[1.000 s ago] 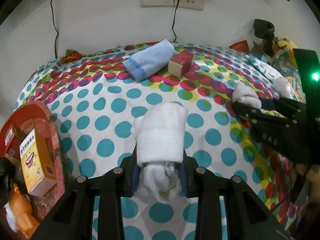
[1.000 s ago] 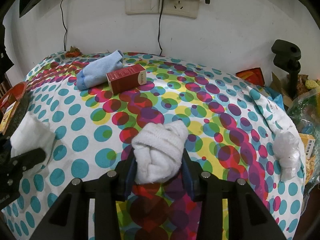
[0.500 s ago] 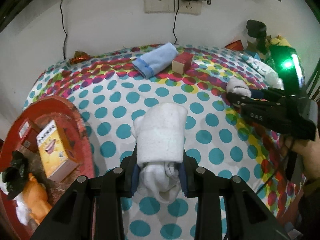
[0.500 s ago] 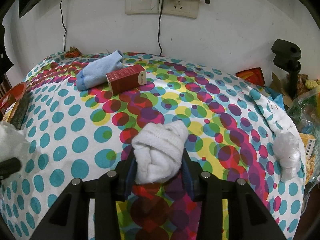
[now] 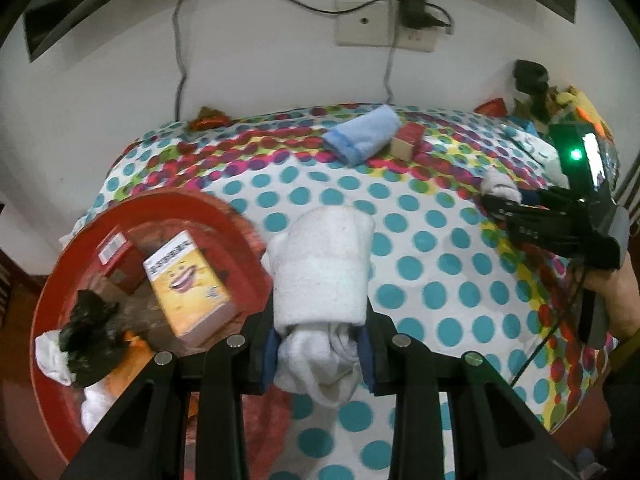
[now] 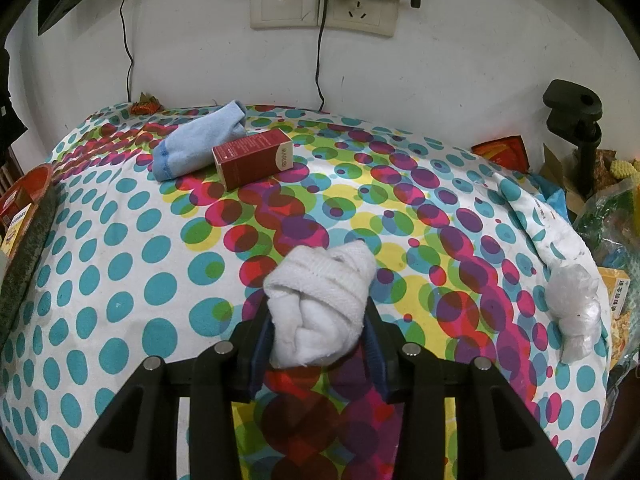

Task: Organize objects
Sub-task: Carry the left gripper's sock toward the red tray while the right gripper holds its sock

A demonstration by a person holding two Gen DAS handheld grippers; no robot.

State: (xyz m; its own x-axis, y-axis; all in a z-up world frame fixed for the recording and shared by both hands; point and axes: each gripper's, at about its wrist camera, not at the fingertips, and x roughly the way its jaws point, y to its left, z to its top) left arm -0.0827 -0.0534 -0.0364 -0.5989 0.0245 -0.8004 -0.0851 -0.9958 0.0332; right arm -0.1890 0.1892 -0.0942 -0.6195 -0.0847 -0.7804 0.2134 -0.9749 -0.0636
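My left gripper is shut on a rolled white sock and holds it above the table, just right of a red tray. The tray holds a yellow box, a red box, a black bundle and white cloth. My right gripper is shut on another rolled white sock over the polka-dot tablecloth; it also shows in the left wrist view. A rolled blue sock and a dark red box lie at the back of the table.
The tray's edge shows at the left of the right wrist view. A crumpled clear plastic bag lies at the table's right edge. A black clamp stand, snack packets and wall sockets with cables are behind.
My left gripper has moved left and back with its sock, bringing the red tray fully into view. The right gripper and its sock have stayed still.
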